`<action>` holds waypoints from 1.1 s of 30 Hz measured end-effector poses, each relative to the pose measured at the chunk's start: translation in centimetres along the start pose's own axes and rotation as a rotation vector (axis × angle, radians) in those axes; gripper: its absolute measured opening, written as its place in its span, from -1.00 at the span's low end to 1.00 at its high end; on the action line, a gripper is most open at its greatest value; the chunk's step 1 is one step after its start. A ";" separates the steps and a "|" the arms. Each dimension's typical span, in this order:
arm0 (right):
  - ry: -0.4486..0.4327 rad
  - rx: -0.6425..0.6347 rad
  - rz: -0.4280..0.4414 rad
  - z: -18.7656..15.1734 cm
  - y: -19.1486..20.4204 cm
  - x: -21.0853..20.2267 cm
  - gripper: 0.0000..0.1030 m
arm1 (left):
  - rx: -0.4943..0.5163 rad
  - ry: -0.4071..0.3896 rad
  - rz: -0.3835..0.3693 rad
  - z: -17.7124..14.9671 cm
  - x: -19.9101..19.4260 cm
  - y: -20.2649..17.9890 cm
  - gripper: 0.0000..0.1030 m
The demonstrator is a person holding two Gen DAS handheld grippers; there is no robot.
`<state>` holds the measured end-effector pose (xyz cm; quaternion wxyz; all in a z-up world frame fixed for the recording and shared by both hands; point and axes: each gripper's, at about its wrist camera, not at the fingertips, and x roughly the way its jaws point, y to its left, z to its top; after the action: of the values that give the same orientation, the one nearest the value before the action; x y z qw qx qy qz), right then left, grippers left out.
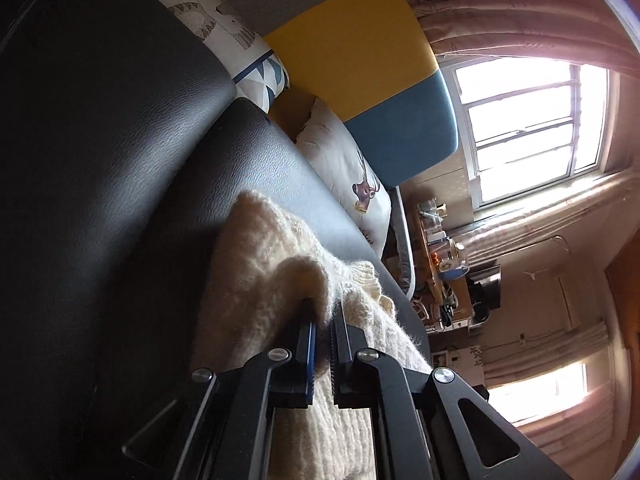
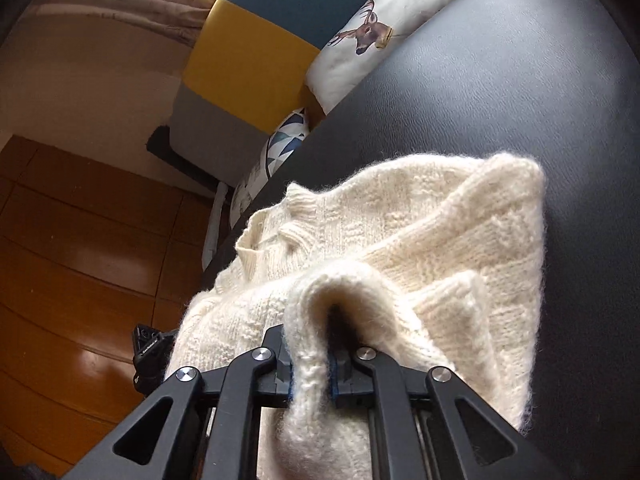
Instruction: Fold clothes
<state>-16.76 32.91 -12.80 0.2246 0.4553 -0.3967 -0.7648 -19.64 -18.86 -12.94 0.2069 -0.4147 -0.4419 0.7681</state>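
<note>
One cream knitted sweater [image 2: 420, 232] lies on the dark leather sofa seat [image 2: 520, 92], and two grippers hold it, one on each side. The left gripper [image 1: 323, 320] has its two fingers drawn narrow on a raised fold of the fuzzy knit, which bunches up over the fingertips. The right gripper [image 2: 310, 354] is likewise clamped on a thick rolled fold of the sweater, the wool arching up and over the black fingers [image 2: 276, 344].

In the right wrist view the sweater is partly folded: one sleeve lies across the body, and the ribbed collar [image 2: 298, 196] sits toward the far edge of the seat. Its right edge stops short of the bare leather beside it, which stretches wide and open to the right and beyond the sweater.

Three cushions show across the two views: a white deer-print cushion [image 2: 360, 40], a cushion with blue triangles [image 2: 286, 140], and a white cushion printed with grey animals [image 1: 212, 12]. They rest along the far side of the seat against a padded panel of grey, yellow [image 2: 248, 52] and blue blocks.

The sweater's left part hangs near the sofa's edge, above the wooden floor [image 2: 80, 240]. In the left wrist view a bright window [image 1: 528, 128] with pink curtains [image 1: 520, 12] lies beyond, along with a cluttered table [image 1: 440, 248] holding small items too small to tell apart.
</note>
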 end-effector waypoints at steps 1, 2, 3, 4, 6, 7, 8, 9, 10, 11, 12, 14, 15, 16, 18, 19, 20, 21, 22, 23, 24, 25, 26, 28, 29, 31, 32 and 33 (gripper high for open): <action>0.002 0.002 0.003 -0.9 -0.2 -0.6 -0.85 | -0.004 0.004 -0.005 -0.8 -0.7 0.3 -0.89; 0.002 0.009 0.008 -1.7 -0.4 -1.2 -0.85 | -0.007 0.007 -0.007 -1.7 -1.4 0.6 -0.89; 0.002 0.018 0.013 -2.3 -0.5 -1.8 -0.85 | -0.009 0.011 -0.007 -2.6 -2.1 0.8 -0.89; 0.003 0.026 0.020 -2.8 -0.6 -2.4 -0.81 | -0.009 0.015 -0.007 -3.4 -2.8 0.8 -0.89; 0.007 0.048 0.059 -3.5 -0.2 -3.4 -0.67 | -0.008 0.019 -0.002 -4.6 -4.0 0.7 -0.88; 0.007 0.062 0.078 -3.8 0.1 -3.9 -0.52 | 0.005 0.021 0.002 -4.9 -4.6 0.3 -0.87; 0.007 0.073 0.095 -4.1 0.3 -4.3 -0.47 | 0.023 0.024 0.005 -5.3 -5.3 -0.1 -0.87; 0.008 0.079 0.107 -4.3 0.5 -4.8 -0.36 | 0.041 0.025 0.005 -5.4 -5.9 -0.6 -0.86; 0.009 0.084 0.119 -4.5 0.7 -5.2 -0.28 | 0.058 0.028 0.006 -5.6 -6.4 -1.1 -0.77; 0.010 0.088 0.129 -4.8 0.9 -5.7 -0.24 | 0.073 0.039 0.002 -5.7 -6.8 -1.5 -0.60; 0.014 0.088 0.135 -5.0 1.1 -6.1 -0.13 | 0.087 0.049 0.001 -5.8 -7.1 -1.9 -0.49; 0.042 0.085 0.143 -5.6 1.4 -6.5 -0.01 | 0.116 0.060 0.007 -6.2 -7.7 -2.4 -0.11; 0.055 0.079 0.147 -5.9 1.5 -6.7 0.01 | 0.126 0.068 0.006 -6.4 -7.9 -2.5 -0.10; 0.067 0.073 0.150 -6.1 1.6 -6.8 0.04 | 0.129 0.077 0.000 -6.6 -8.1 -2.5 -0.10; 0.093 0.061 0.161 -6.6 1.8 -7.1 0.08 | 0.123 0.097 -0.019 -7.0 -8.1 -2.2 -0.08; 0.109 0.056 0.183 -6.8 2.0 -7.1 0.08 | 0.119 0.107 -0.022 -7.0 -7.9 -2.2 -0.06; 0.123 0.048 0.202 -7.0 2.2 -7.1 0.09 | 0.116 0.117 -0.024 -7.0 -7.7 -2.1 -0.06; 0.131 0.036 0.216 -6.9 2.6 -6.9 0.09 | 0.112 0.127 -0.025 -7.0 -7.4 -2.1 -0.06; 0.139 0.029 0.233 -6.9 3.1 -6.7 0.10 | 0.098 0.141 -0.054 -6.9 -7.2 -2.2 -0.06; 0.144 0.023 0.252 -6.7 3.5 -6.4 0.10 | 0.079 0.157 -0.094 -6.8 -6.9 -2.3 -0.07; 0.144 0.024 0.275 -6.4 3.9 -6.1 0.10 | 0.060 0.176 -0.146 -6.7 -6.5 -2.5 -0.09; 0.137 0.028 0.295 -6.0 4.2 -5.9 0.10 | 0.048 0.177 -0.168 -6.2 -6.2 -2.7 -0.12; 0.108 0.039 0.308 -5.5 4.2 -5.9 0.10 | 0.041 0.168 -0.176 -5.7 -6.0 -2.9 -0.12; 0.051 0.064 0.327 -4.4 4.3 -5.8 0.10 | 0.025 0.152 -0.192 -4.6 -5.5 -3.4 -0.14; 0.026 0.084 0.316 -3.8 4.1 -5.6 0.10 | 0.017 0.144 -0.200 -4.0 -5.3 -3.6 -0.17; -0.019 0.120 0.294 -2.7 3.8 -5.0 0.10 | -0.005 0.120 -0.170 -2.7 -4.9 -3.7 -0.23; -0.025 0.129 0.279 -2.5 3.7 -4.9 0.10 | 0.019 0.118 -0.138 -2.5 -5.1 -4.0 -0.23; -0.028 0.134 0.265 -2.4 3.6 -4.8 0.10 | 0.058 0.120 -0.100 -2.4 -5.4 -4.3 -0.23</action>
<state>-12.43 33.25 -8.02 0.2870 0.4024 -0.5065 -0.7065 -14.79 -19.06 -7.46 0.2830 -0.4315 -0.4263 0.7430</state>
